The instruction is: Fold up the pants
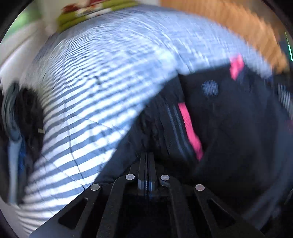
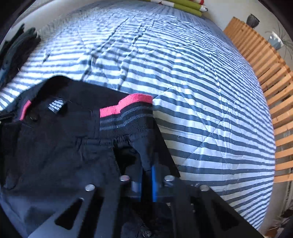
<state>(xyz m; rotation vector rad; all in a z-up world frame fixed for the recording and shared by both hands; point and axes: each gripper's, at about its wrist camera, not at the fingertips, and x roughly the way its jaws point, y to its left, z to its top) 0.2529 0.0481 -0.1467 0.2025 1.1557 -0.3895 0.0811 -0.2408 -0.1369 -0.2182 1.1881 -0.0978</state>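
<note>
The black pants [image 2: 60, 146] with a pink-edged, grey-striped waistband [image 2: 126, 111] lie on the bed at the lower left of the right wrist view. My right gripper [image 2: 147, 170] is shut on a fold of black cloth just below the waistband, pinched between its blue pads. The left wrist view is blurred by motion. There the pants [image 1: 228, 128] fill the right side, with the pink band [image 1: 190, 128] running down the middle. My left gripper [image 1: 147, 159] has its fingers pressed together at the edge of the dark cloth, which runs up from the fingertips.
A blue-and-white striped quilt [image 2: 183, 73] covers the bed. A wooden slatted frame [image 2: 271, 87] runs along its right side. Green pillows [image 2: 186, 5] lie at the far end. A pile of dark clothes [image 2: 14, 49] sits at the left edge, also visible as dark clothes [image 1: 22, 119].
</note>
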